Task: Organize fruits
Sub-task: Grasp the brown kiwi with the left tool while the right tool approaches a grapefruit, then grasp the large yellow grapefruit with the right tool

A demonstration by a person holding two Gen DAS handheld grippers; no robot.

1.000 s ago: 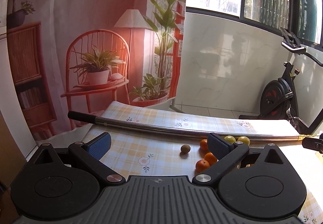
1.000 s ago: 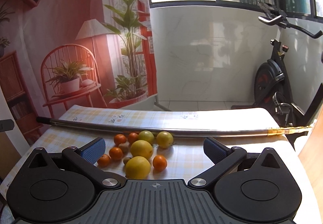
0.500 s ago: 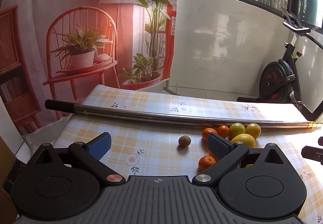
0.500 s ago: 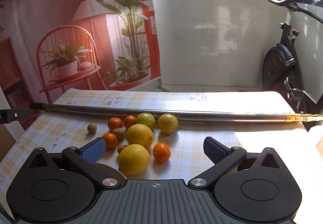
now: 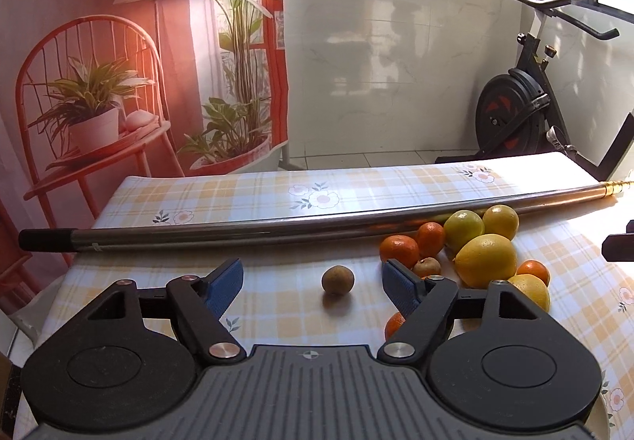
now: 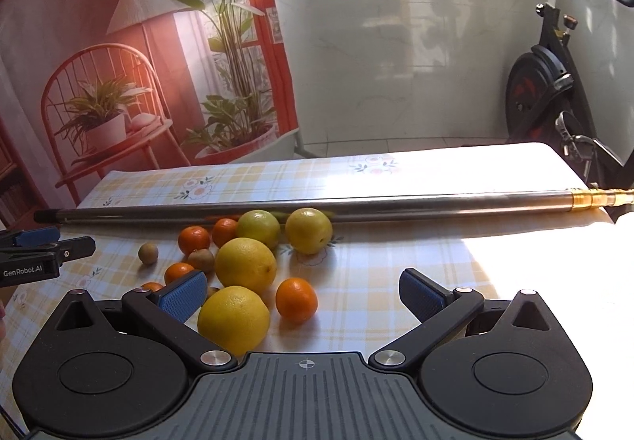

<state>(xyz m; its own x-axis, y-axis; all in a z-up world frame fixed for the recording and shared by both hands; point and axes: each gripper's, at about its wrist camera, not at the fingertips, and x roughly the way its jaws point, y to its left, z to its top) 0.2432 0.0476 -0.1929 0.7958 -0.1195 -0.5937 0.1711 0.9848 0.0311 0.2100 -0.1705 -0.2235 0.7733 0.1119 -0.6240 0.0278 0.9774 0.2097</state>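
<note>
A pile of fruit lies on the checked tablecloth: large yellow lemons (image 6: 245, 265) (image 5: 486, 260), small tangerines (image 6: 296, 300) (image 5: 399, 250) and small brown fruits. One brown fruit (image 5: 337, 280) (image 6: 148, 253) sits apart on the left. My left gripper (image 5: 313, 281) is open just above the cloth, and that brown fruit lies slightly past the gap between its blue pads. My right gripper (image 6: 303, 291) is open too, with a tangerine and the nearest lemon (image 6: 233, 319) between its fingers, untouched. The left gripper's tip (image 6: 47, 248) shows at the left edge of the right wrist view.
A long metal pole (image 5: 277, 230) (image 6: 356, 204) lies across the table behind the fruit. The table's far edge (image 5: 317, 172) meets a printed backdrop and a white wall. An exercise bike (image 5: 523, 103) stands at the back right. Sunlit cloth (image 6: 515, 261) stretches right of the fruit.
Both grippers have dipped down and moved forward toward the fruit. The lone brown fruit now lies near the left gripper's gap, and the lemon and tangerine sit between the right fingers. Jaws stayed open.
</note>
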